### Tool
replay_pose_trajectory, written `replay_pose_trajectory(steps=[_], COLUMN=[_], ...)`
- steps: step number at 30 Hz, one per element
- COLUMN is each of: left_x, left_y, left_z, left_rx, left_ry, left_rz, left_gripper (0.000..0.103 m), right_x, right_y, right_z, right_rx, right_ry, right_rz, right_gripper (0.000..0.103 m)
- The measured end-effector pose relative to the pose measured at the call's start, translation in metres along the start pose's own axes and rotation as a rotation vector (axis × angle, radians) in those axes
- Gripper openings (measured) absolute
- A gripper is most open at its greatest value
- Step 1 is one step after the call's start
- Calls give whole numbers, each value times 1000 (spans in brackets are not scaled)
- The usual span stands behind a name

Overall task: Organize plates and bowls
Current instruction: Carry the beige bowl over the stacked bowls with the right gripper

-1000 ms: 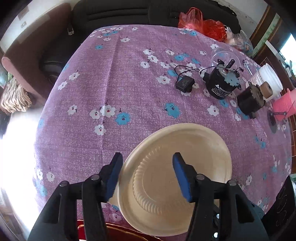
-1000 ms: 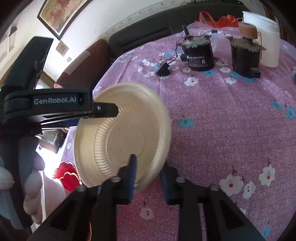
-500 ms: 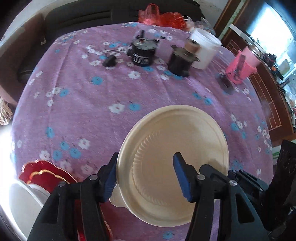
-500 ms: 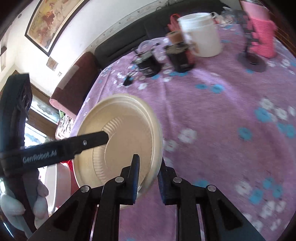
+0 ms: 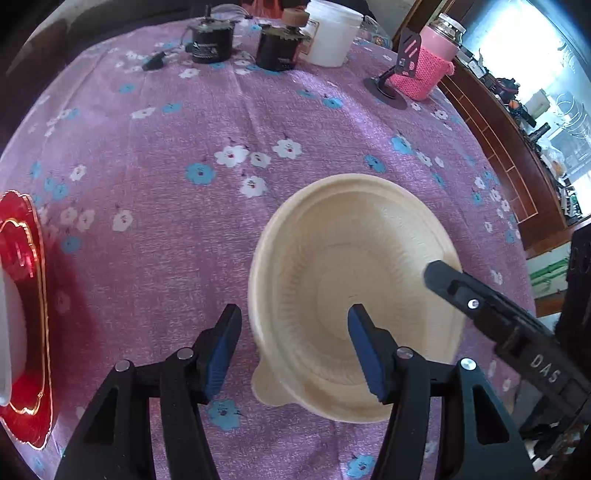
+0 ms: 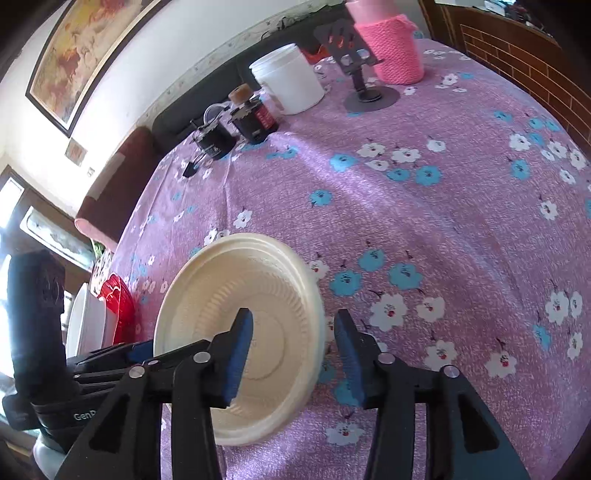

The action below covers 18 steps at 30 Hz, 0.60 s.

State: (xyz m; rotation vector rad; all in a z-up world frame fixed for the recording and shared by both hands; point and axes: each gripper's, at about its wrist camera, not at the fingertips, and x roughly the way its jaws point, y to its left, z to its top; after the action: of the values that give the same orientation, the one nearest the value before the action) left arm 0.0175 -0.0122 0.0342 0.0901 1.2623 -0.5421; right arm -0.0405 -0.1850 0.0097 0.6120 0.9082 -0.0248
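The cream paper bowl (image 5: 354, 295) sits in the near middle of the table (image 5: 221, 122), which is covered by a purple cloth printed with white and blue flowers. Through the left wrist camera its ribbed inside faces the lens, and a small tab juts from its near rim.

The left gripper (image 5: 295, 343) has its blue-padded fingers (image 5: 369, 354) spread wide: one lies over the bowl's inside, the other outside the rim over the cloth, so the rim stands between them with no pad pressing on it.

Through the right wrist camera the bowl (image 6: 240, 332) appears tilted, its ribbed face turned toward the lens. The right gripper (image 6: 291, 354) also has its fingers (image 6: 238, 354) apart, straddling the bowl's edge; whether a pad touches the rim is hard to judge from this angle. In the left view one black finger of the right gripper reaches over the bowl's right rim.

At the left edge of the table lies a red plate (image 5: 26, 314) with gold trim, with a white dish (image 5: 9, 332) overlapping it.

Along the far side stand two dark cylindrical containers (image 5: 212, 40), a small black adapter (image 5: 153, 62), a white tub (image 5: 332, 31), a phone stand (image 5: 402, 62) on a round base, and a jar in a pink knitted sleeve (image 5: 428, 70).

A framed painting (image 6: 85, 48) hangs on the wall behind the table.
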Motion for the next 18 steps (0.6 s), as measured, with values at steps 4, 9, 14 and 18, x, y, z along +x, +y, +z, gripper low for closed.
replay_pose_trajectory(steps=[4, 9, 14, 18], left_x=[0, 5, 8, 9], left_y=[11, 13, 5, 0], left_z=[-2, -7, -9, -13], left_rx=[-45, -83, -86, -85], left_ry=[-9, -15, -41, -67], left_rz=[-11, -20, -13, -5], left_gripper=[65, 65, 72, 75], right_x=[-5, -7, -3, 3], right_y=[-5, -6, 0, 4], right_z=[-5, -11, -14, -18], right_rx=[7, 9, -17, -28], right_ry=[-14, -18, -14, -12], right_rz=[-3, -12, -26, -26], right_gripper=[50, 51, 50, 50])
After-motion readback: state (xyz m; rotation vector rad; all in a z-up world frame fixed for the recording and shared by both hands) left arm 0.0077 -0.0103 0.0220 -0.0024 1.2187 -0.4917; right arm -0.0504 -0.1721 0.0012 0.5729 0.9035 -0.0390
